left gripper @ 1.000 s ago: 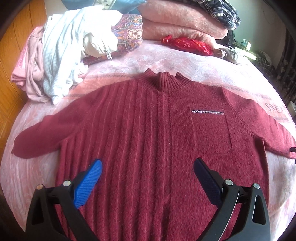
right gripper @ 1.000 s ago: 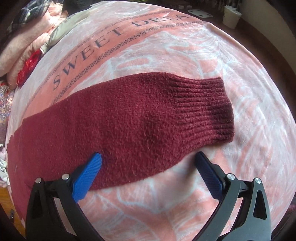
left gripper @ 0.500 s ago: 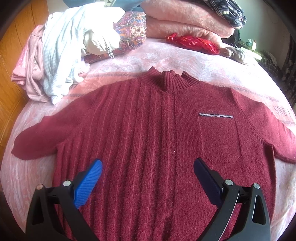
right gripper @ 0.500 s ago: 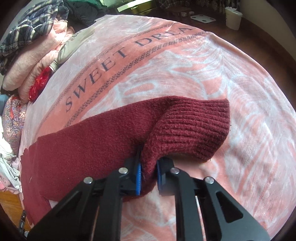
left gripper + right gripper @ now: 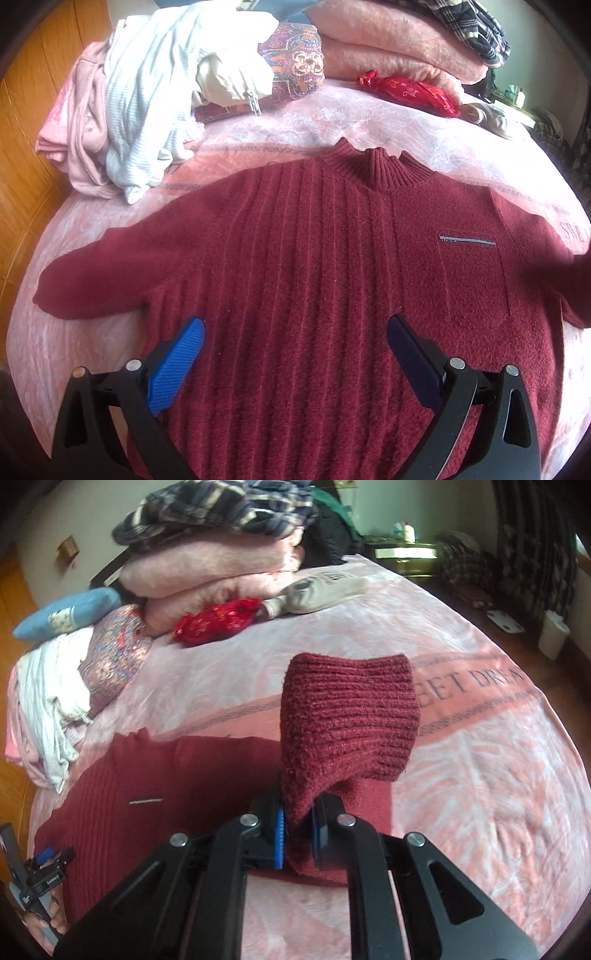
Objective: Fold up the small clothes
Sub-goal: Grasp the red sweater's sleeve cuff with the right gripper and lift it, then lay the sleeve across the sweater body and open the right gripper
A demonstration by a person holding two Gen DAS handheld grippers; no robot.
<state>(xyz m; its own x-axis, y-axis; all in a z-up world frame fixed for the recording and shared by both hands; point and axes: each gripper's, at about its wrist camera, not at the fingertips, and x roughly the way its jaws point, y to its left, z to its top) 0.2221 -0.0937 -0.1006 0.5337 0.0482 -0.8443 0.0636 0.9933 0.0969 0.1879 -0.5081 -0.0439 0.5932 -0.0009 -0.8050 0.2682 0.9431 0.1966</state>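
A bed [image 5: 369, 122] under a pink blanket [image 5: 480, 775] carries a dark red sweater [image 5: 314, 258], lying flat and face up in the middle, its ribbed collar toward the piled clothes [image 5: 147, 110] at the head. It has raised vertical ribs on one half and a chest pocket [image 5: 467, 242] with a pale stitched edge. Its ribbed cuff [image 5: 351, 716] is lifted, pinched in the right hand-held gripper [image 5: 297, 836], whose jaws are pressed together on the knit. The left hand-held gripper [image 5: 295, 354] hangs spread wide over the sweater's lower part, holding nothing.
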